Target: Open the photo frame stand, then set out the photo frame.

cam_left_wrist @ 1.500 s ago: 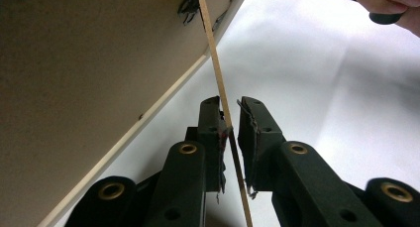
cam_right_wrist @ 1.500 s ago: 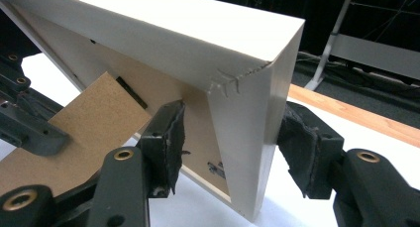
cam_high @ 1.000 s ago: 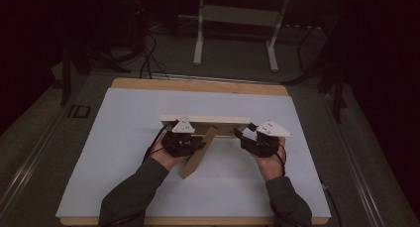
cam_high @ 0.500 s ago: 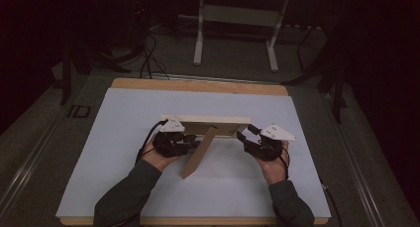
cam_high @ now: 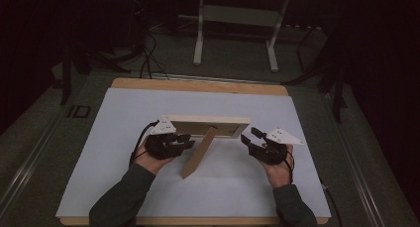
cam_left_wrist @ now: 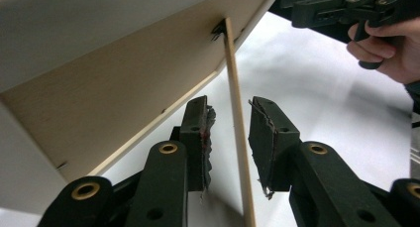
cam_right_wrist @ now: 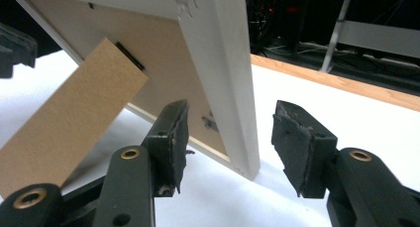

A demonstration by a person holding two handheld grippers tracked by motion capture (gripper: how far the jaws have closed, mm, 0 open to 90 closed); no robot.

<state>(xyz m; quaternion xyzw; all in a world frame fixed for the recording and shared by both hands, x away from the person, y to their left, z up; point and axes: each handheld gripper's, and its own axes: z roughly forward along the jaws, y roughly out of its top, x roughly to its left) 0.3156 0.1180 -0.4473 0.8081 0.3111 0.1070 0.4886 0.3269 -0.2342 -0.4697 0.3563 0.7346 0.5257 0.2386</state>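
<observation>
- Frame [cam_high: 208, 125] of pale wood stands upright on the white desk [cam_high: 119, 187], about midway between the near and far edges, its back turned toward me and its hinged prop [cam_high: 199, 151] angled out toward the near edge.
- My left claw [cam_left_wrist: 230, 133] sits just behind the frame with the thin prop running edge-on between its jaws. The jaws have just been opening, and there is a gap on both sides of the prop, so that claw is released and presses on nothing.
- My right claw [cam_right_wrist: 228, 138] is at the frame's right end, its jaws straddling the side rail. I see space between each pad and the wood, so it is also released, bracketing the rail and not gripping it.
- I judge the frame light and stiff, easy to tip because it leans on one narrow leg. The rail's painted face looks smooth and may slip under a weak pinch.
- The prop looks like thin board on a small hinge, the weak part. I would not lift or twist by it.
- The best hold, I think, is the solid side rail, squarely across its thickness, with the other claw steadying the opposite end.
</observation>
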